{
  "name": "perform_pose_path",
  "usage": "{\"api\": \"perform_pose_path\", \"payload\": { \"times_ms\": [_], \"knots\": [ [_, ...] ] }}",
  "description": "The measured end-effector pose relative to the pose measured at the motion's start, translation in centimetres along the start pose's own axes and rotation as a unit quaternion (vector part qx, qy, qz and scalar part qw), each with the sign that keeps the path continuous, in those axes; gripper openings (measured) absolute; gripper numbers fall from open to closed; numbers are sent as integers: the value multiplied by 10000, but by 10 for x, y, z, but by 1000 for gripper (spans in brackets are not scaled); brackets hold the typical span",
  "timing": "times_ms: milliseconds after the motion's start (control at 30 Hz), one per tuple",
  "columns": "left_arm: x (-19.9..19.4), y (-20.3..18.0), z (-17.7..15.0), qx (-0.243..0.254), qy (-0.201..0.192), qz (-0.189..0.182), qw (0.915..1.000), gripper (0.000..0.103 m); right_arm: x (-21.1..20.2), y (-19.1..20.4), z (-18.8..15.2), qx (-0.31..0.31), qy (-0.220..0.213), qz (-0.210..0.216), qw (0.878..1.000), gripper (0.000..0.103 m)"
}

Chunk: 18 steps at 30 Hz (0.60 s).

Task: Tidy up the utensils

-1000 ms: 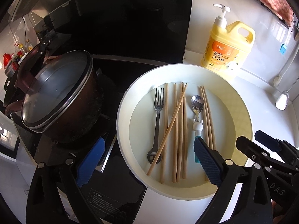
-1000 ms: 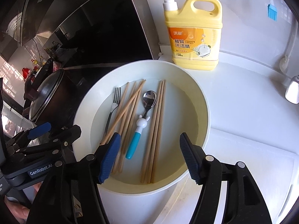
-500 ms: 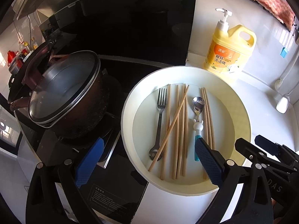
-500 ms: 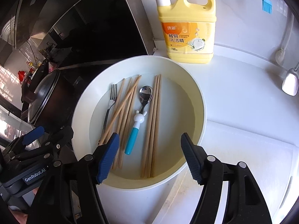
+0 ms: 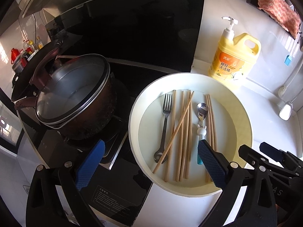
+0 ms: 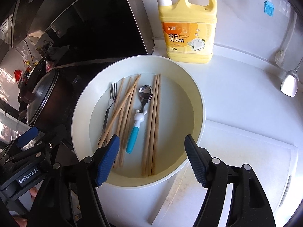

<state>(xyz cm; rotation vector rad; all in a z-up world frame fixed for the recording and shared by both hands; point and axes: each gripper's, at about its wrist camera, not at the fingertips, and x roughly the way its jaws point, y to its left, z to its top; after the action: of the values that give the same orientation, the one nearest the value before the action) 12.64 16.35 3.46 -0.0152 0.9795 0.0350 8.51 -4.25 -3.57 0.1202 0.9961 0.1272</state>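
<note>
A white round basin [image 5: 244, 124] sits on the counter. In it lie a steel fork [image 5: 165, 124], several wooden chopsticks [image 5: 184, 132], one of them lying slantwise across the others, and a spoon [image 5: 201, 113] with a white rabbit and a blue handle. My left gripper [image 5: 151, 163] hovers open above the basin's near left rim, empty. The right wrist view shows the same basin [image 6: 198, 98], fork [image 6: 109, 106], chopsticks [image 6: 155, 117] and spoon [image 6: 140, 113]. My right gripper [image 6: 151, 159] hangs above the near rim, its jaws opening, with nothing gripped.
A dark pot with a glass lid [image 5: 72, 94] stands on the black cooktop [image 5: 117, 189] left of the basin. A yellow dish-soap bottle [image 6: 189, 28] stands behind the basin. A white ladle [image 6: 289, 83] and a blue brush [image 6: 269, 7] hang at the right wall.
The right jaws have spread slightly wider. In the left view the pot and basin have drifted a little to the right. The utensils lie as before.
</note>
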Motion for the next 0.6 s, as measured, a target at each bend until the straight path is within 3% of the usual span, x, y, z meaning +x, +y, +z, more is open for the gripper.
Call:
{"api": "perform_pose_path", "payload": {
  "times_ms": [600],
  "knots": [
    [-1,6,0,-160,77,189,9997,97,-11,5,2,-99,-144,-292,9994,68]
  ]
}}
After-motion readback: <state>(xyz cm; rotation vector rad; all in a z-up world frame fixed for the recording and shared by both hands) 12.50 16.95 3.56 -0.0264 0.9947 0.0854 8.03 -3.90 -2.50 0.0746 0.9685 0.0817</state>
